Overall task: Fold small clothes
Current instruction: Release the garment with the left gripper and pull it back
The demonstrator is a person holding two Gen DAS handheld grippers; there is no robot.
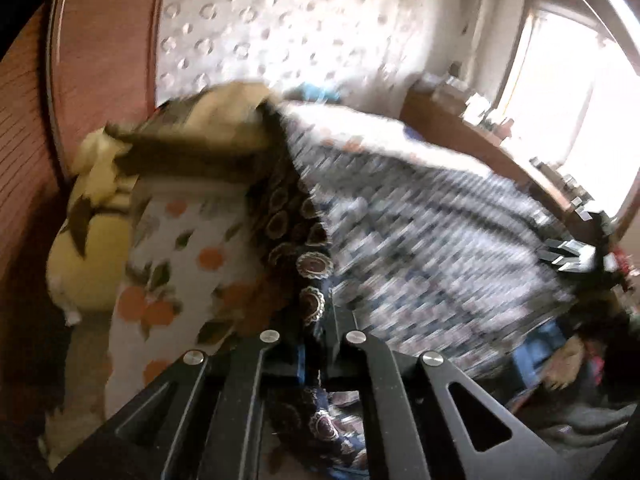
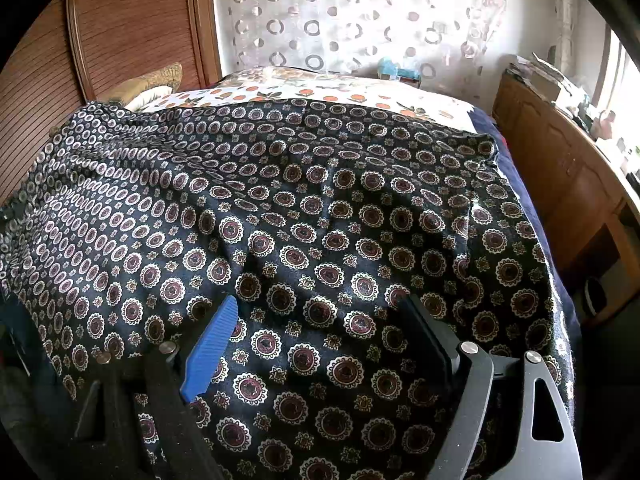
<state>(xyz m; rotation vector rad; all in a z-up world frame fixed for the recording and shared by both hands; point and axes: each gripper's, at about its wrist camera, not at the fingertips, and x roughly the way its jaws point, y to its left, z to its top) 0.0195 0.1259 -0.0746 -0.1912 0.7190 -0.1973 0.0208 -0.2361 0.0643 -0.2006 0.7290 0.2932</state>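
Observation:
A dark garment with a round medallion print [image 2: 304, 216] lies spread over the bed and fills most of the right wrist view. My right gripper [image 2: 316, 312] is open just above it, its blue-padded finger [image 2: 210, 350] on the left and its black finger [image 2: 428, 336] on the right, nothing between them. In the blurred left wrist view, my left gripper [image 1: 314, 350] is shut on an edge of the same garment [image 1: 312, 264], which rises from between the jaws and stretches away to the right.
The bed has a white sheet with orange fruit print [image 1: 160, 280], also visible in the right wrist view [image 2: 320, 94]. A yellow pillow [image 1: 92, 248] lies by the wooden headboard [image 2: 132, 28]. A wooden dresser [image 2: 560, 176] with clutter stands to the right, by a window.

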